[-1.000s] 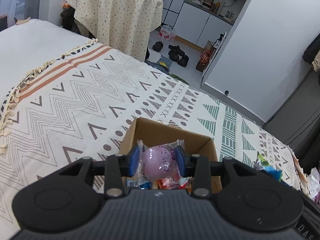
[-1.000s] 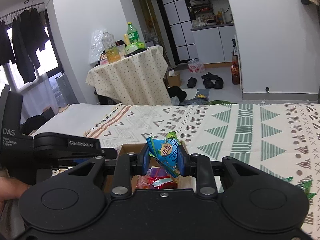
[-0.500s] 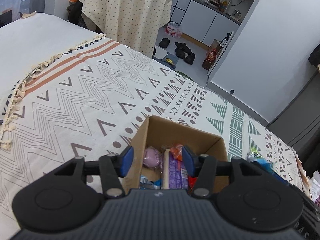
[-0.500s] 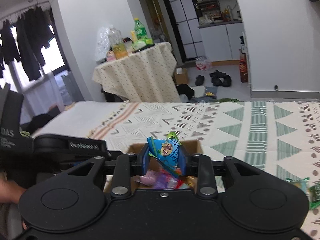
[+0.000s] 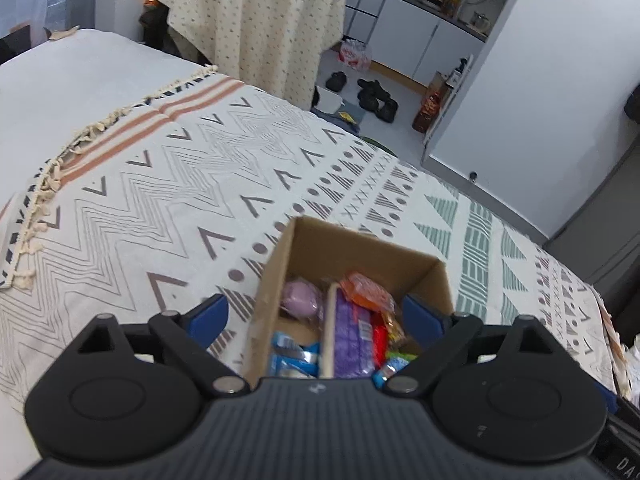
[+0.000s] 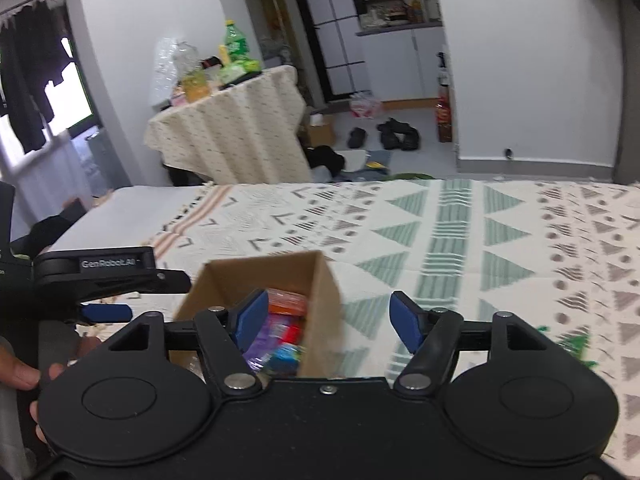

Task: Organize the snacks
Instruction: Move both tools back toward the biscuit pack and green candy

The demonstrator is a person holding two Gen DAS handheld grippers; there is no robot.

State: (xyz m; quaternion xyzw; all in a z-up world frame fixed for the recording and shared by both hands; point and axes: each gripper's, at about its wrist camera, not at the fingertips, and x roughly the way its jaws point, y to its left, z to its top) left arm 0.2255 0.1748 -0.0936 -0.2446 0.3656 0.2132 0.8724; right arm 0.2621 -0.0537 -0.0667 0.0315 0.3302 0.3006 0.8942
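Left wrist view: your left tool (image 5: 316, 316) has just spread wide and holds nothing, so the purple snack (image 5: 301, 298) lies in the box (image 5: 362, 246) on the bed (image 5: 168, 184).

Right wrist view: your right tool (image 6: 329, 322) has just opened, empty, beside the box (image 6: 264, 276).

Soft, even daylight with a bright window (image 6: 76, 92) glaring at left; fisheye bends edges, right view motion-blurred.

The left gripper (image 6: 106, 312) bears the white lettering "GenRobot.AI" on its arm
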